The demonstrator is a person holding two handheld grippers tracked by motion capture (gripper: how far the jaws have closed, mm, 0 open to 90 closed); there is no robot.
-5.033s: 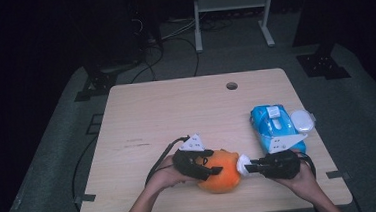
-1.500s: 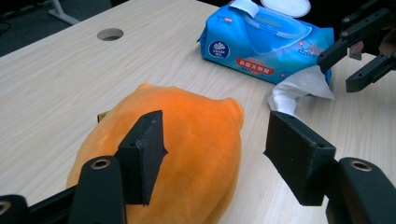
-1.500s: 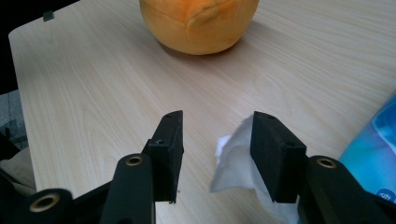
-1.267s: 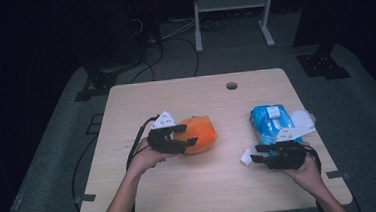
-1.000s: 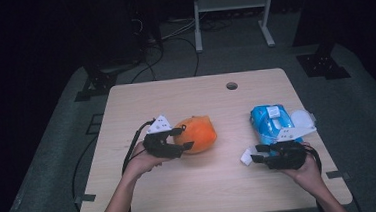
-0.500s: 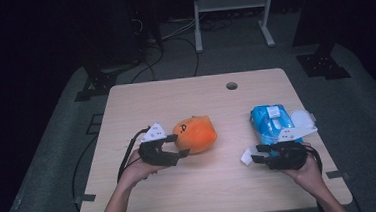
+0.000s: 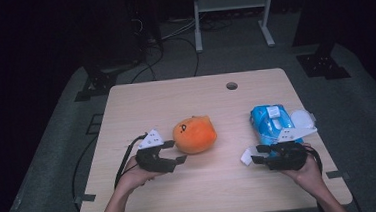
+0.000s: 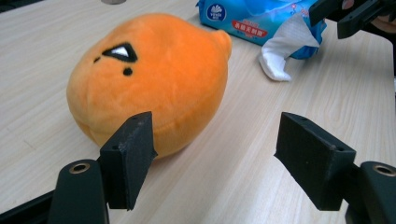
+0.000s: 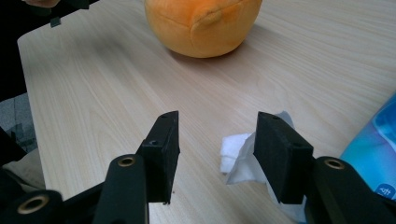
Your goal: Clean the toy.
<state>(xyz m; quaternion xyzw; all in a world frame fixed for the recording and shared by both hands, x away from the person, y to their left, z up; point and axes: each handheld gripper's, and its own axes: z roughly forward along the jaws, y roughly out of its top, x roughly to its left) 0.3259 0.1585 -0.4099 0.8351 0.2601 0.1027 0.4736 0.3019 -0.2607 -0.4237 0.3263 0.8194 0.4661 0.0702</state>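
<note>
A: Left tongs [image 7: 175,152]: why spread beside the orange plush toy [image 7: 195,134]?

B: Their jaws have just been opening with nothing between them; the toy rests free at mid-table [image 7: 165,97], released.

A: Versus five seconds ago?

B: Then both tongs met the toy at the near edge. The right tongs [image 7: 252,153] now gape by a white tissue [image 9: 236,151] from the blue wipes pack [image 7: 272,122].

**Occlusions / cut-offs**

Right gripper view: orange plush [image 9: 203,25] cropped by the top edge, face out of frame. White tissue [image 9: 238,156] partly behind the right-hand jaw. Blue wipes pack [image 9: 376,140] cut by the right edge. Left gripper view: pack's [image 8: 252,18] label print too small, probably unreadable; its far end is cropped.
</note>
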